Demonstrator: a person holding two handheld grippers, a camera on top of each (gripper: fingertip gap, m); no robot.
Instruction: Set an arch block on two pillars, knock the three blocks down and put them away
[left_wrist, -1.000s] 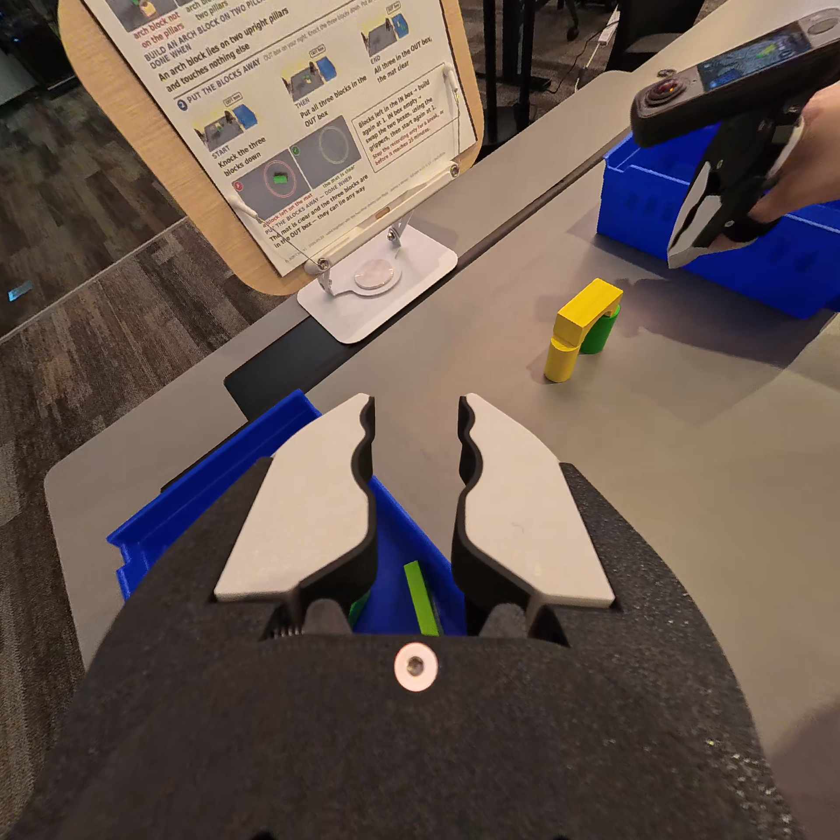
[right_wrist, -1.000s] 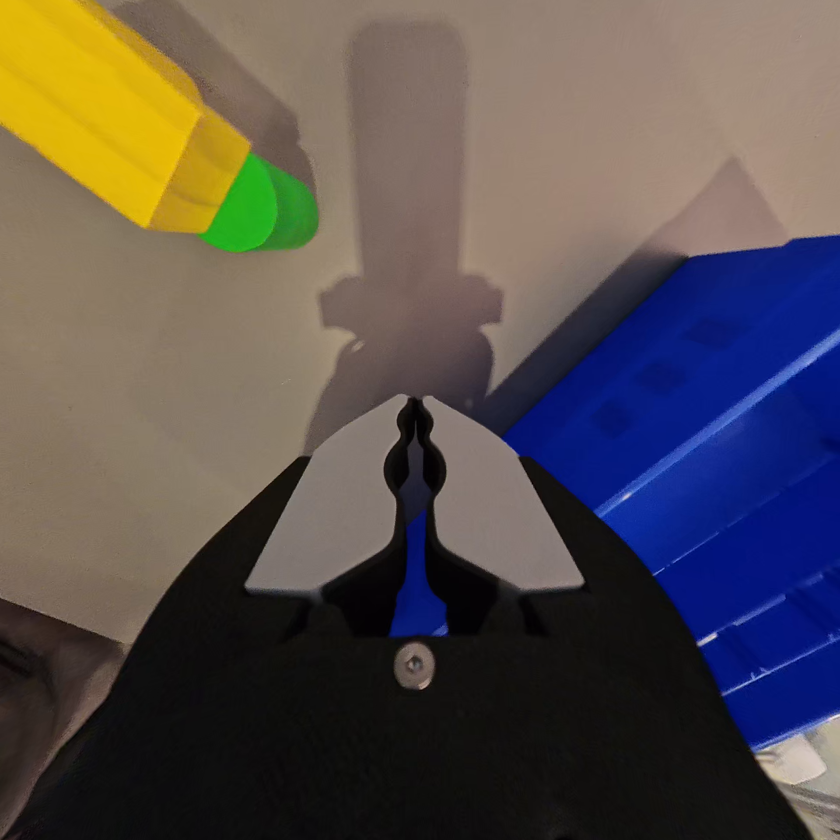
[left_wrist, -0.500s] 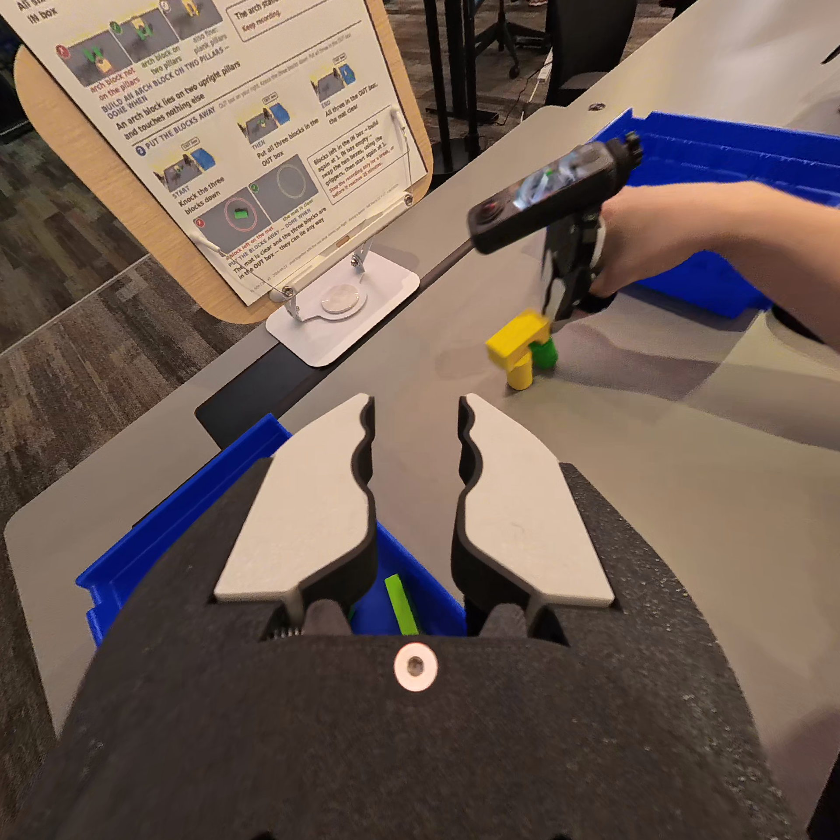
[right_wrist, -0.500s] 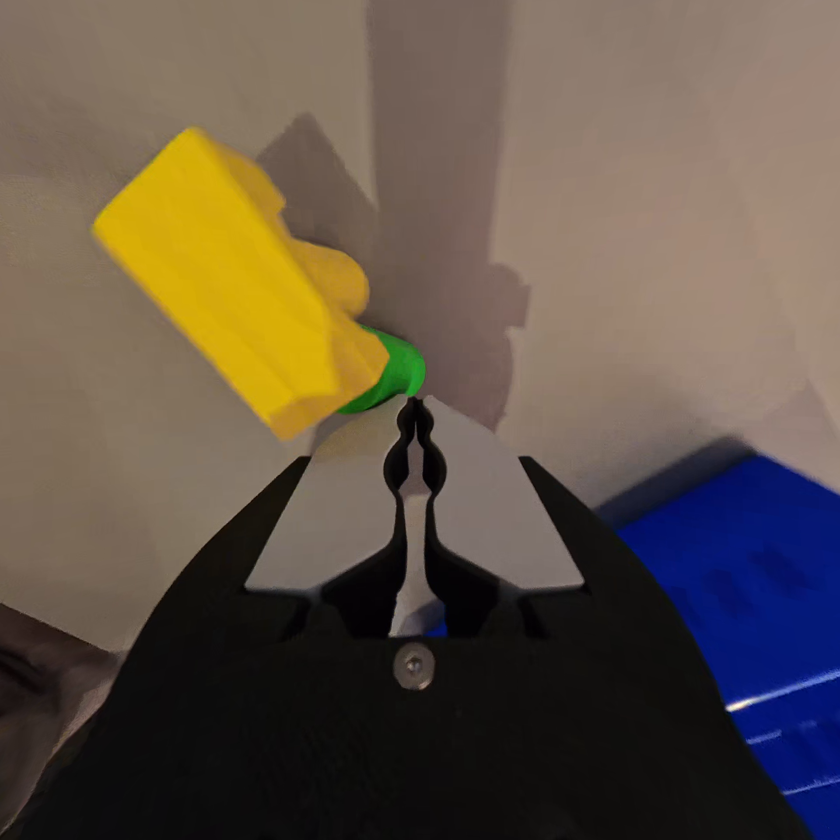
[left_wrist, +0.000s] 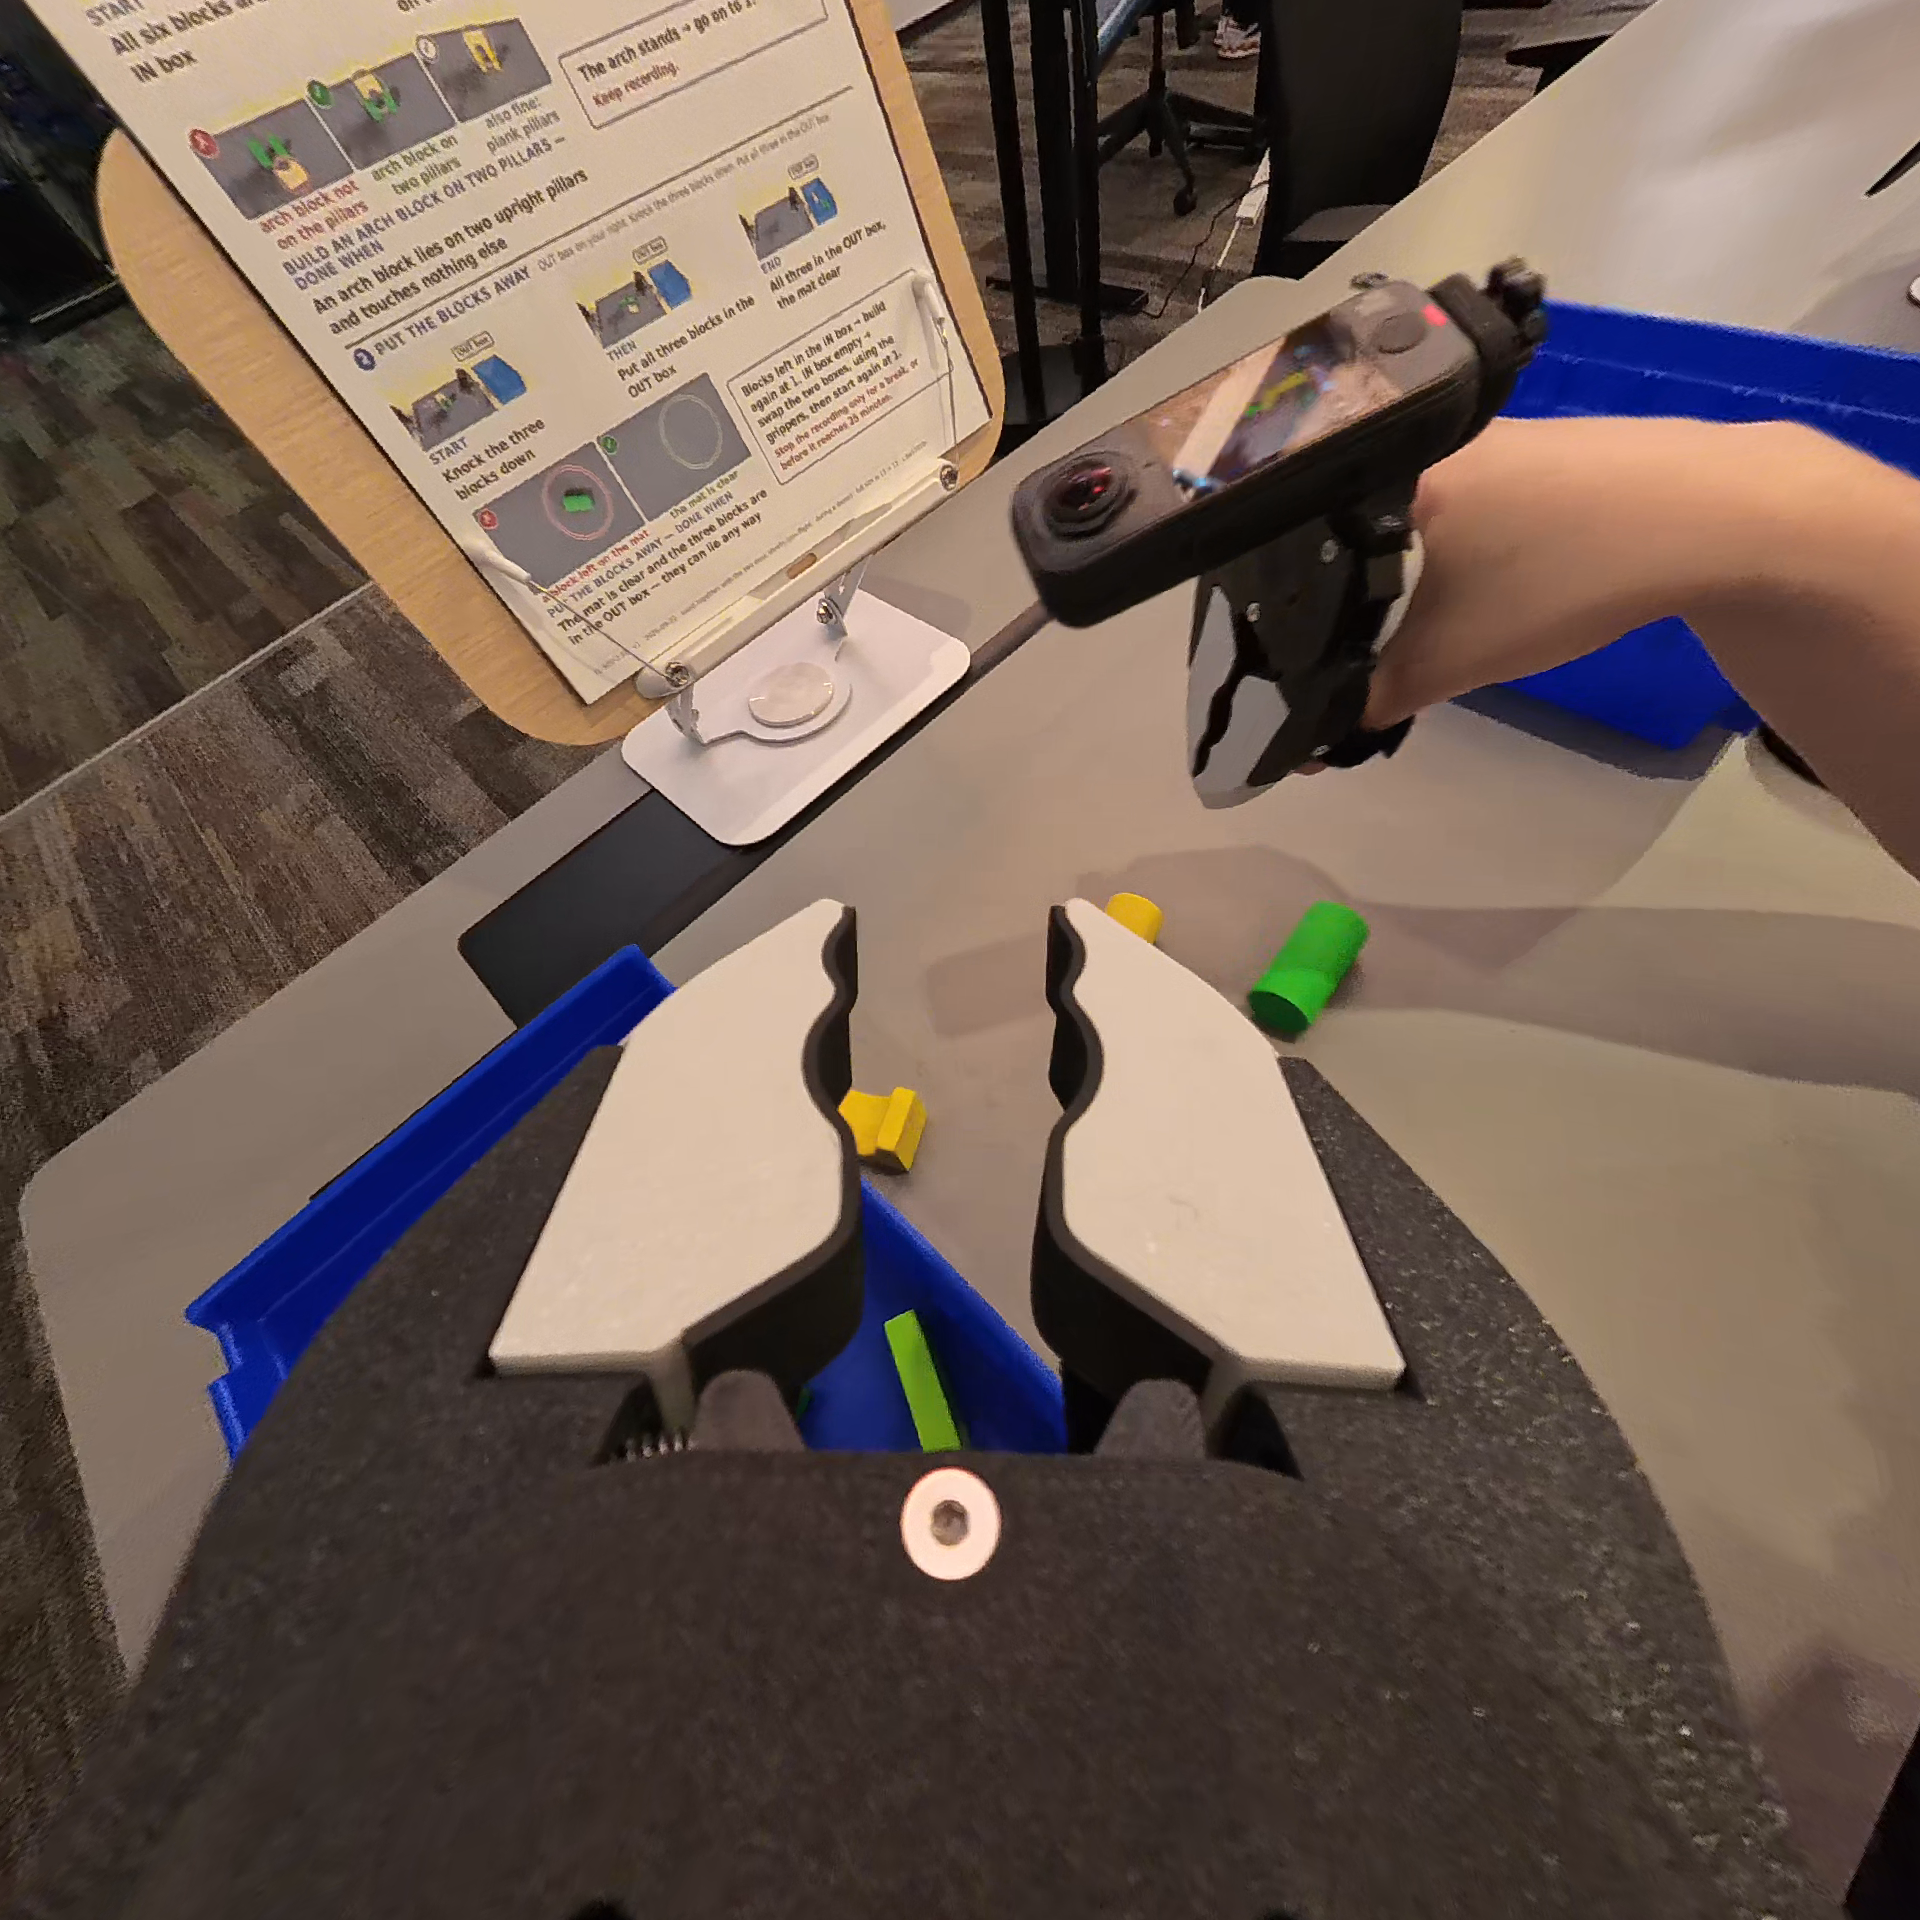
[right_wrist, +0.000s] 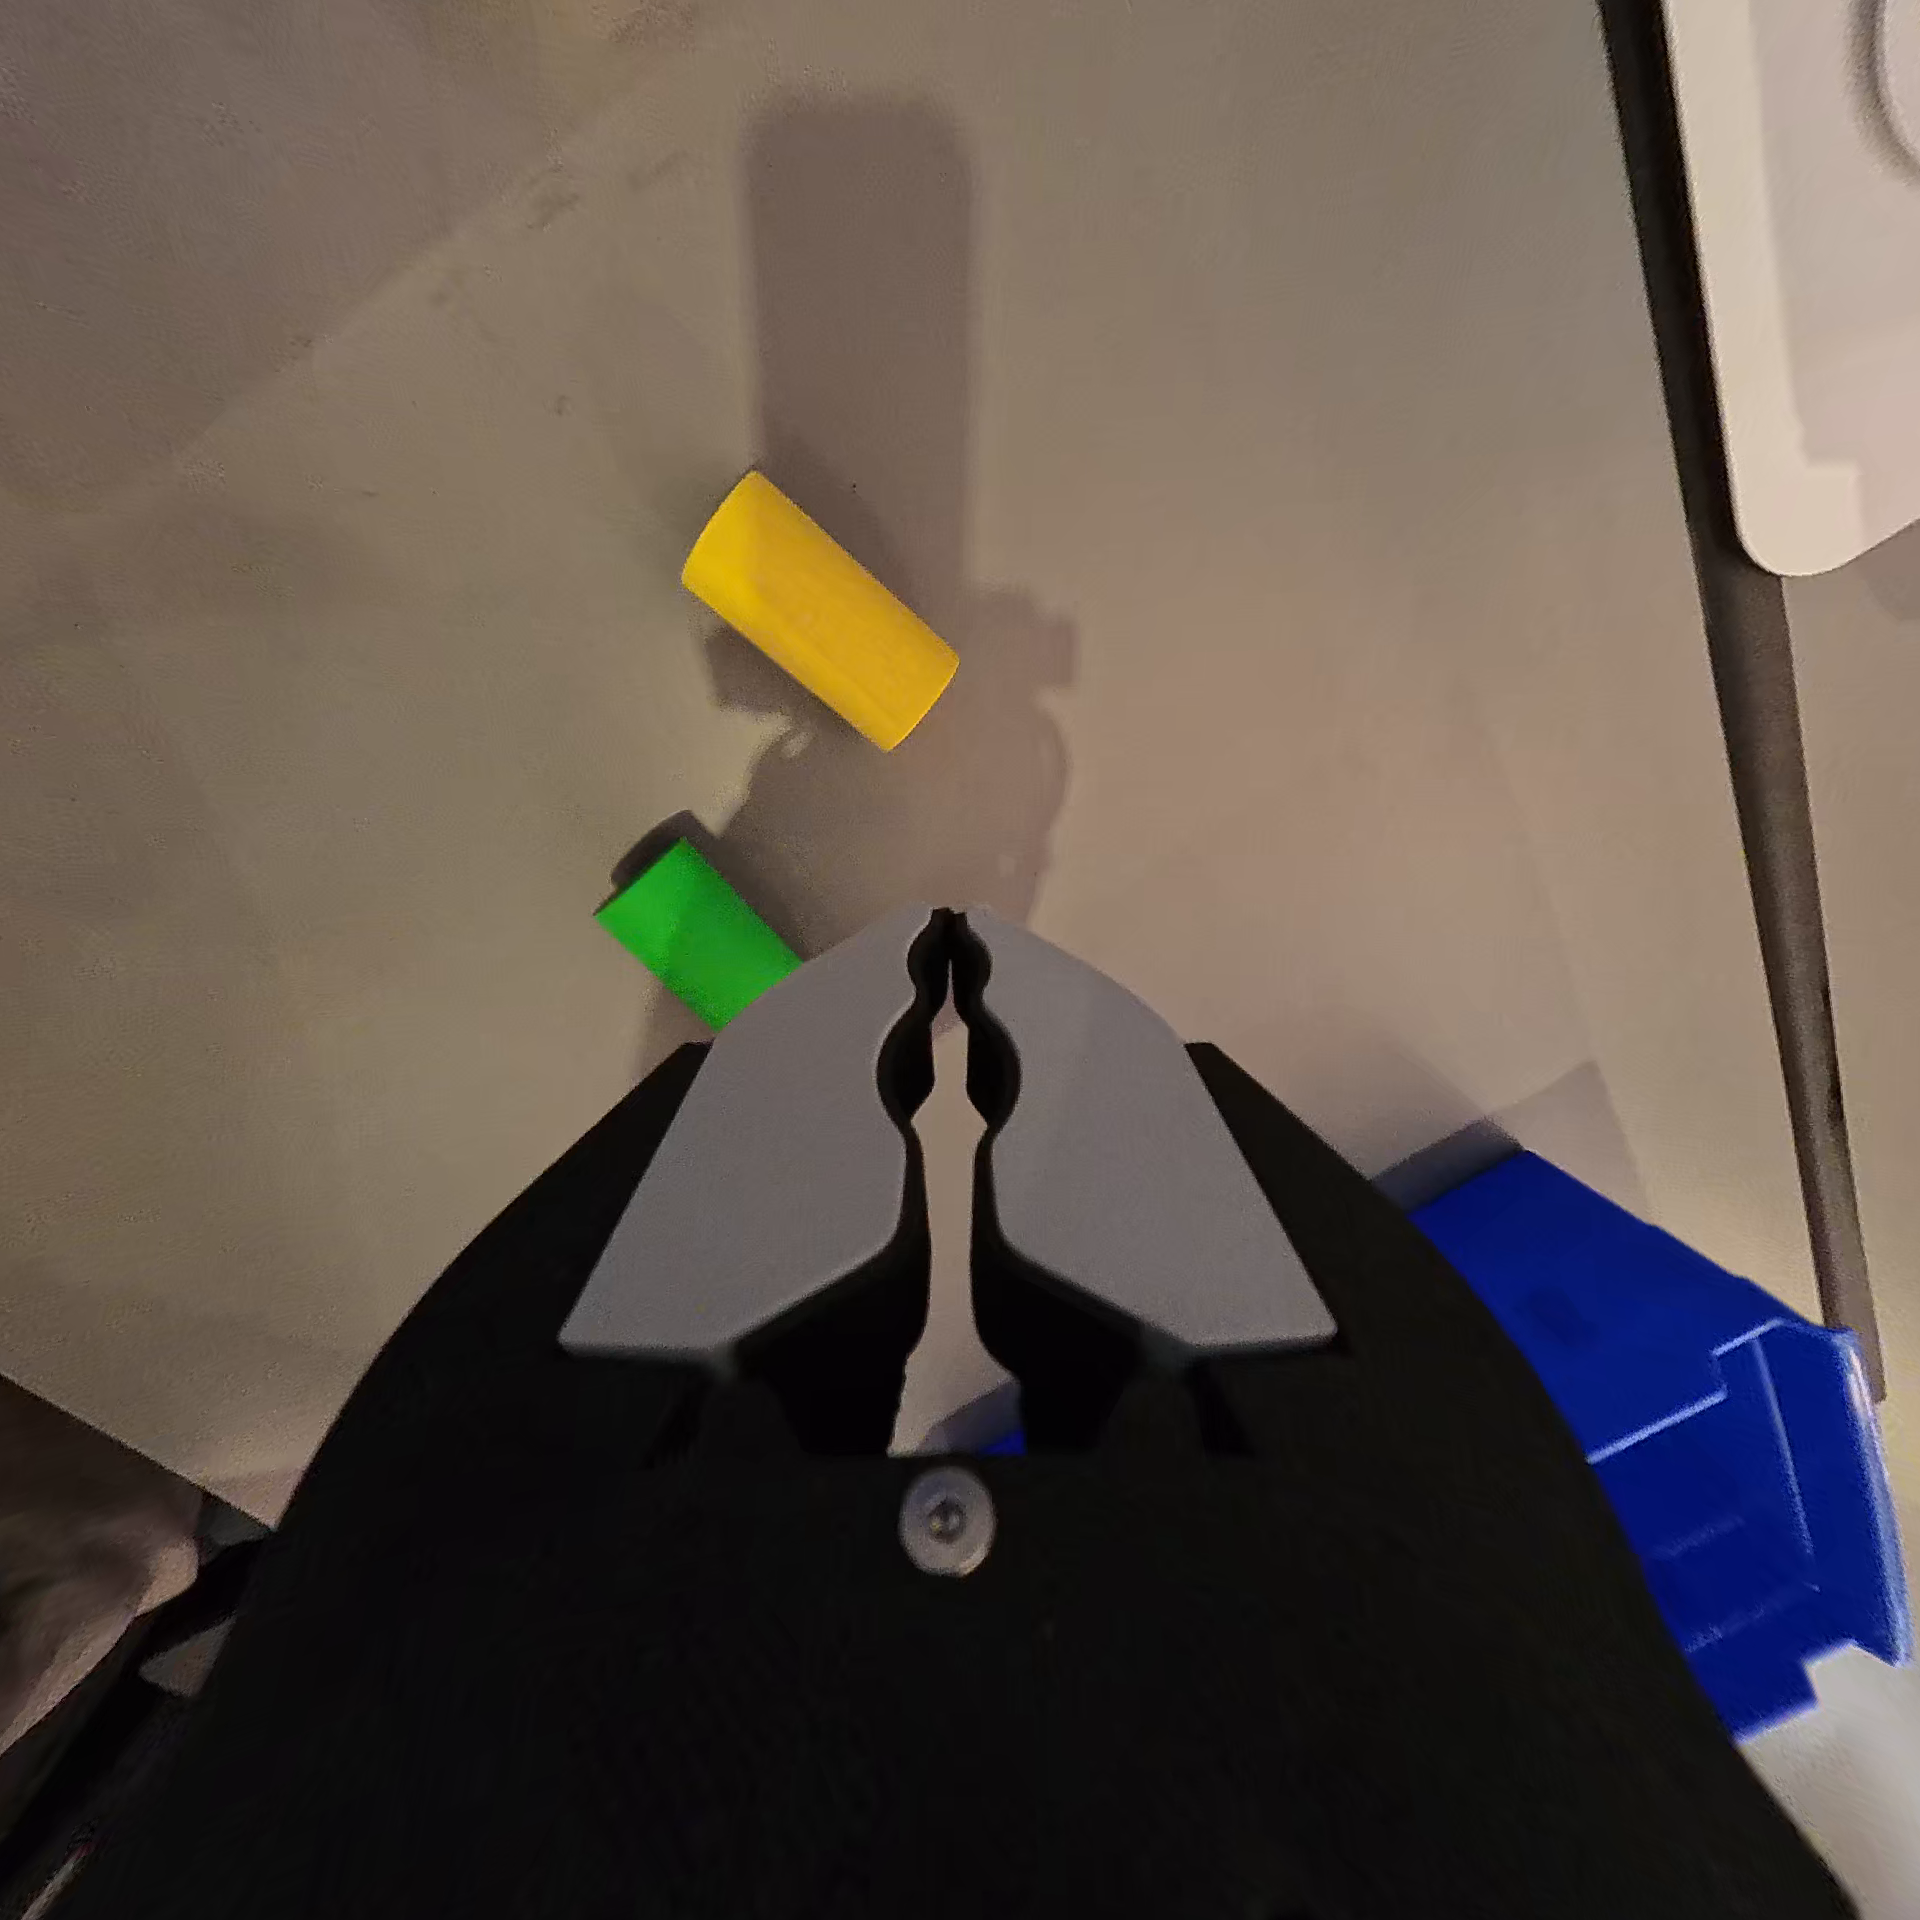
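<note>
The three blocks lie toppled and apart on the grey table. In the left wrist view, the yellow arch block (left_wrist: 885, 1128) lies just past my left finger, the yellow cylinder (left_wrist: 1132, 916) peeks out behind my right finger, and the green cylinder (left_wrist: 1307, 968) lies on its side. My left gripper (left_wrist: 951, 930) is open and empty above the near blue bin's edge. My right gripper (left_wrist: 1210, 790) hangs shut and empty above the blocks. In the right wrist view, it (right_wrist: 943, 916) is shut over the yellow cylinder (right_wrist: 821, 611) and green cylinder (right_wrist: 691, 935). The arch is out of that view.
A blue bin (left_wrist: 416, 1164) under my left gripper holds a green plank (left_wrist: 920, 1382). Another blue bin (left_wrist: 1714, 374) stands at the far right behind a person's hand. An instruction board on a white stand (left_wrist: 800, 717) is at the table's far left edge. A blue bin (right_wrist: 1662, 1403) shows at lower right. The gap from one gripper's tips to the other's is roughly 25 cm. My right gripper's tips are some 8 cm from the yellow cylinder (right_wrist: 821, 611). Between my right fingertips and the yellow arch block (left_wrist: 885, 1128) there is roughly 20 cm.
My shut right gripper swept into the arch and toppled it. The three blocks now lie scattered, and the right gripper has lifted clear. The left gripper stays open.
</note>
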